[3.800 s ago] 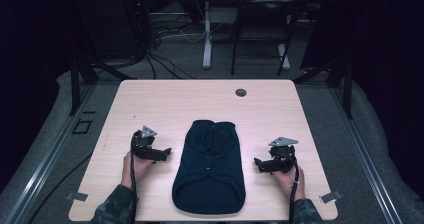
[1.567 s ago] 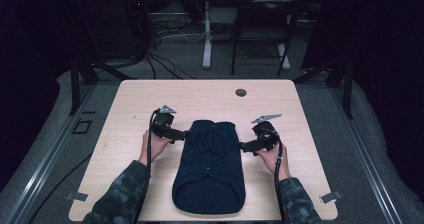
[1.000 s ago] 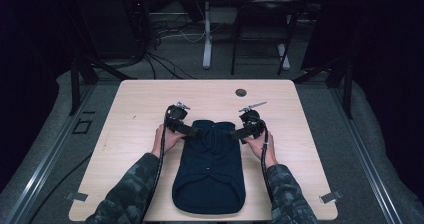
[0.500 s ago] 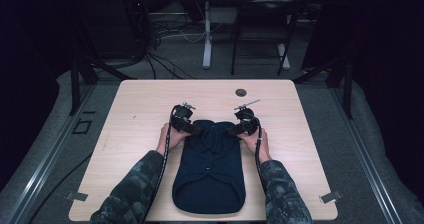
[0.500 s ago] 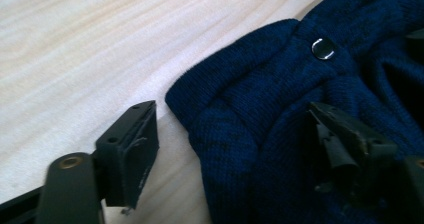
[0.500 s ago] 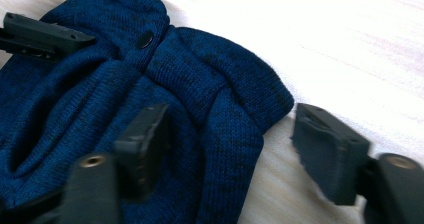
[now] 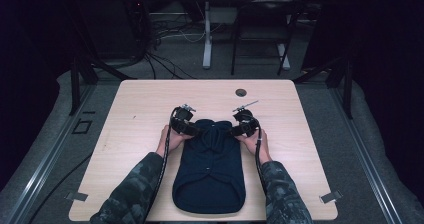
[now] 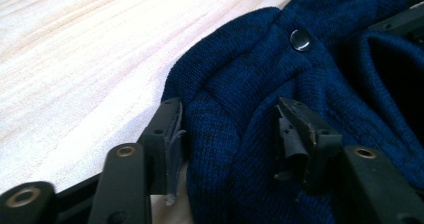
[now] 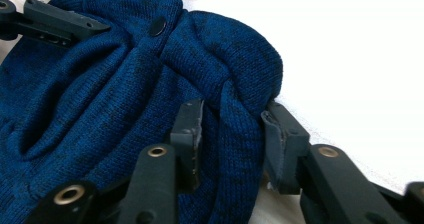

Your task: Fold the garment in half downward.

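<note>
The dark blue knit garment lies flat near the table's front edge. At its far end, left gripper and right gripper have just been closing on bunched shoulders, seemingly pinching; lifting or folding remains.

The dark blue knitted garment hides both grippers' jaws in the high view.

sweater: was dark navy blue knit
snap button: was glossy black
fingers: were matt black
worktop: was pale wood grain
sleeves: were green camouflage
</note>
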The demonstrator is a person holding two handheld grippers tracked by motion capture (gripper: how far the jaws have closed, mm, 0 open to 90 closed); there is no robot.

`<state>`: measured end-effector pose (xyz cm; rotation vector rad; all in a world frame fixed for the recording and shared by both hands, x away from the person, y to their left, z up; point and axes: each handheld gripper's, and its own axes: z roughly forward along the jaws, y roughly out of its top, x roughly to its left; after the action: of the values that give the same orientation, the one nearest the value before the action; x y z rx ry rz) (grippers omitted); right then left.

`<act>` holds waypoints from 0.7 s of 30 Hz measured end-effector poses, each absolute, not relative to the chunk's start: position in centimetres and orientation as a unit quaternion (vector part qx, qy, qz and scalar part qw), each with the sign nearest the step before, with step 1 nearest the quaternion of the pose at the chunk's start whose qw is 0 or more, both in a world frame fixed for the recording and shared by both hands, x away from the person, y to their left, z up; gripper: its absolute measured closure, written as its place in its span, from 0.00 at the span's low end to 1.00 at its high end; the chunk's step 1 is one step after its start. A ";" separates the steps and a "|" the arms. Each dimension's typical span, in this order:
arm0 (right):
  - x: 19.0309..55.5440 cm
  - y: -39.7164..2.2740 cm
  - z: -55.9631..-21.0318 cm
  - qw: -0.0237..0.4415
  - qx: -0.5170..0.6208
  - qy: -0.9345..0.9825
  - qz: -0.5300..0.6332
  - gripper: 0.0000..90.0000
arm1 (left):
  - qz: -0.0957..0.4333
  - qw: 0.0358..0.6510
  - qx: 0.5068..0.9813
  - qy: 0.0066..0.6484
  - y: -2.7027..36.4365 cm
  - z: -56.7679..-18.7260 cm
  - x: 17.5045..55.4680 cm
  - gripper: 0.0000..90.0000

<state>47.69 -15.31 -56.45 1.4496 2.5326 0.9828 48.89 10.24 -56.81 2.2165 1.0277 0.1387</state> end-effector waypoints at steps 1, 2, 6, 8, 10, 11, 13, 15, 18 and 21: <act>47.7 -15.3 -56.4 0.031 0.471 0.822 0.319 0.71 | 0.053 0.340 0.852 0.395 10.2 -56.8 48.9 0.55; 47.7 -15.3 -56.5 0.030 0.468 0.823 0.319 0.73 | 0.053 0.340 0.853 0.393 10.2 -56.8 48.9 0.57; 47.6 -15.3 -56.5 0.032 0.466 0.824 0.319 0.76 | 0.047 0.340 0.856 0.387 10.2 -56.8 48.8 0.62; 47.4 -15.1 -56.5 0.038 0.467 0.823 0.321 0.78 | 0.043 0.340 0.856 0.386 10.2 -56.8 48.7 0.66; 47.1 -14.9 -56.3 0.049 0.464 0.827 0.313 0.80 | 0.041 0.340 0.857 0.385 10.1 -56.7 48.7 0.71; 47.1 -14.9 -56.3 0.049 0.464 0.827 0.313 0.80 | 0.042 0.339 0.858 0.384 10.1 -56.7 48.7 0.71; 46.8 -14.8 -56.2 0.068 0.450 0.833 0.315 0.82 | 0.047 0.336 0.860 0.381 10.1 -56.5 48.6 0.73; 46.6 -14.9 -56.0 0.072 0.449 0.830 0.322 0.83 | 0.047 0.340 0.859 0.381 10.1 -56.3 48.6 0.73; 46.3 -15.3 -55.6 0.073 0.448 0.827 0.332 0.84 | 0.049 0.351 0.856 0.377 10.3 -55.9 48.3 0.73; 46.0 -15.5 -55.0 0.076 0.444 0.824 0.344 0.84 | 0.057 0.360 0.857 0.364 10.6 -55.0 47.9 0.73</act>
<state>46.01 -15.54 -54.98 1.3316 2.4699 1.0327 47.92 10.55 -54.95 2.2090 0.9381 0.1462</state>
